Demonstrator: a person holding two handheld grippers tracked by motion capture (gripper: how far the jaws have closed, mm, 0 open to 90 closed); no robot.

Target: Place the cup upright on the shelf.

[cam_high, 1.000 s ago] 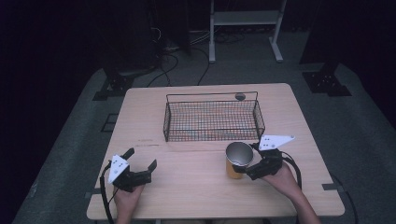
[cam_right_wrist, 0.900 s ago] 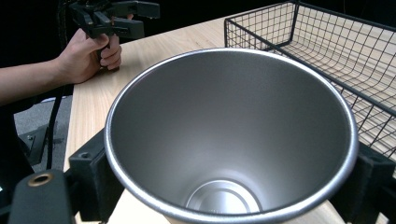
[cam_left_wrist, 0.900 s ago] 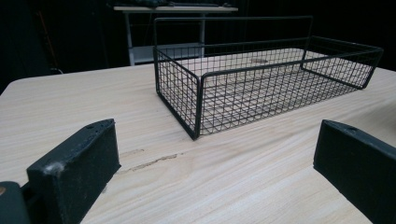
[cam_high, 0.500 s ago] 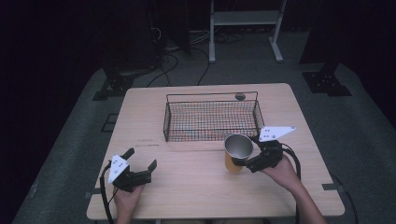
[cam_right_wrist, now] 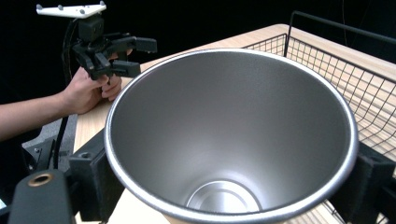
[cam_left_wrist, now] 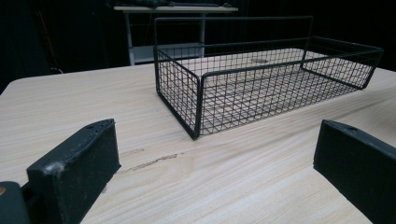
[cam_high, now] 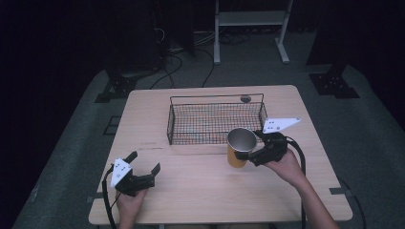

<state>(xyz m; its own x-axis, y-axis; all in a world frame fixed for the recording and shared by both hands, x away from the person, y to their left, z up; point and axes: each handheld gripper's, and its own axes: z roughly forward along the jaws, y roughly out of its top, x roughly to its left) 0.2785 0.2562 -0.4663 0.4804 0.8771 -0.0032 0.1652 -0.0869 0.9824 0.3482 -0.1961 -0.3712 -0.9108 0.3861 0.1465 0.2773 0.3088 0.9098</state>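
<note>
Right tongs (cam_high: 249, 155) are clamped on a steel cup (cam_high: 240, 146), one jaw on each side of the cup wall just below the rim, as seen in the right gripper view. The cup (cam_right_wrist: 231, 135) is held upright, open end up, empty inside, with an orange-tinted outer wall visible in the high view. It is positioned just in front of the wire basket (cam_high: 215, 120), near the basket's right front corner; whether its base touches the desk (cam_high: 200, 191) cannot be told.

Left tongs (cam_high: 144, 167) are wide open with nothing held, jaws pointed toward the basket (cam_left_wrist: 261, 79), low over the desk's front-left area, well apart from the cup. The left tongs (cam_right_wrist: 126, 56) are also caught in the right gripper view, gripped by a hand (cam_right_wrist: 91, 91).

The basket is empty.
</note>
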